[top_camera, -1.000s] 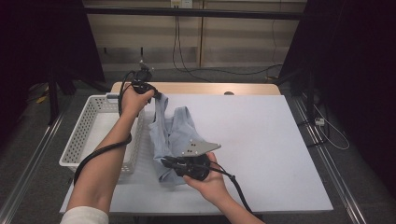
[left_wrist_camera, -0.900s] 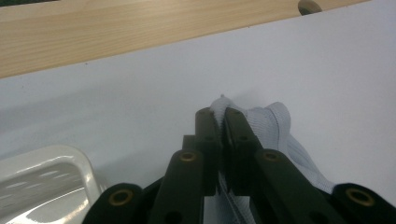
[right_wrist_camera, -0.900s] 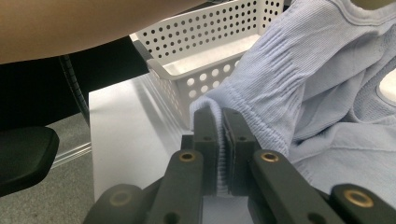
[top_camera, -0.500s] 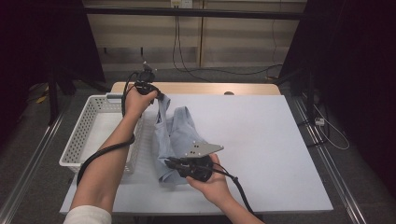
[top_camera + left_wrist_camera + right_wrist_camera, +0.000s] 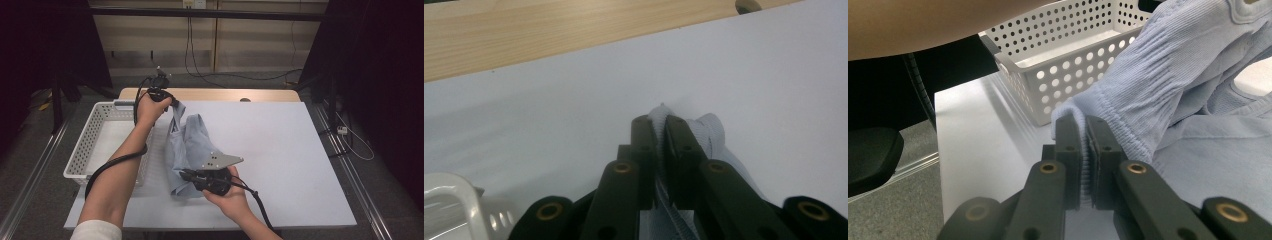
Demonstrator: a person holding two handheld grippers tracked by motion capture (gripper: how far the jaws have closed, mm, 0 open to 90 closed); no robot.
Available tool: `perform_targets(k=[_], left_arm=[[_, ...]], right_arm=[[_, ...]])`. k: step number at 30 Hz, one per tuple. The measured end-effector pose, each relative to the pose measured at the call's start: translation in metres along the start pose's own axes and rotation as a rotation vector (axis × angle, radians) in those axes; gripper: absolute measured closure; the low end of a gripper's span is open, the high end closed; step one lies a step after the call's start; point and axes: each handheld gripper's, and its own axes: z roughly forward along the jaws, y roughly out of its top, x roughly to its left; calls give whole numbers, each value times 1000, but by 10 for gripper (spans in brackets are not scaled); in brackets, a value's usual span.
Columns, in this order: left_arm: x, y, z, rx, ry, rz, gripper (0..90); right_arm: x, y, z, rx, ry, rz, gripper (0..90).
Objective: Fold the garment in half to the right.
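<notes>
Between two tongs (image 5: pixel 175 104), one garment (image 5: pixel 187 145)

fingers (image 5: pixel 1083 131) pinching blue garment (image 5: pixel 1168 95), white basket (image 5: pixel 1068 60)

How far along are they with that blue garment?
Done: both claws have hold, the left claw on the garment's far end, the right claw on its ribbed near edge. In hand: it hangs stretched between them above the table. Left, probably: laying it flat or moving it to the basket.

A white perforated basket (image 5: pixel 92 145) sits at the left of the frame on the white-topped bench (image 5: pixel 295 160).
</notes>
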Motion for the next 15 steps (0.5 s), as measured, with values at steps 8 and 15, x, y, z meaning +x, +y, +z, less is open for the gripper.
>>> perform_targets(k=[8,15], left_arm=[[-3,1,4,2,-11,0,840],[-8,2,9,3,-12,3,839]], right_arm=[[-2,-2,-4,-2,-12,3,864],[-4,-5,-8,0,-23,9,864]])
